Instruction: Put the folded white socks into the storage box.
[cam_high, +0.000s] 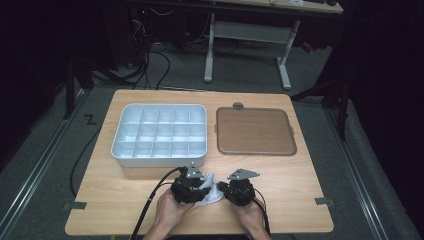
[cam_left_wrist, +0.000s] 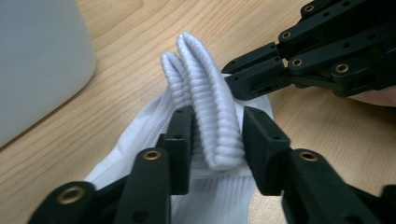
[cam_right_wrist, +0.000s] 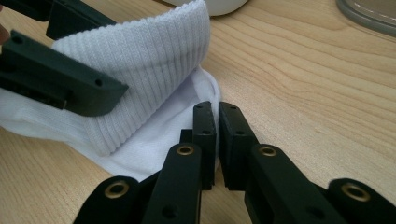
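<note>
1. High view. Both hands worked at the near edge of the worktop (cam_high: 280, 200). The left gripper (cam_high: 192, 186) and right gripper (cam_high: 240, 190) faced each other, with a white sock (cam_high: 210, 192) bunched between them. A white divided tray (cam_high: 159, 134) lay beyond the left gripper and a brown flat lid (cam_high: 255, 131) beyond the right; both were well apart from the sock.

2. Left gripper view. The jaws of the left gripper (cam_left_wrist: 217, 140) stood spread on either side of the sock's ribbed cuff (cam_left_wrist: 210, 107). The cuff rose as a folded ridge straight ahead between the pads. The left pad lay against the knit, and a narrow gap showed at the right pad, so I judged no real squeeze. The cuff's long axis ran away from the jaws, roughly along their own line. The right gripper (cam_left_wrist: 243, 86) came in from the upper right, its tips meeting the sock just past the cuff.

3. Right gripper view. The jaws of the right gripper (cam_right_wrist: 217, 135) were pressed together on the thin edge of the sock (cam_right_wrist: 154, 140), pinching it against the worktop's level. The cuff (cam_right_wrist: 154, 60) stood up to the left of these jaws, with the left gripper (cam_right_wrist: 60, 84) alongside it.

4. Judgement. The cuff lay centred between the left jaws, nearer that hand, so a fresh grip there would need only closing.
</note>
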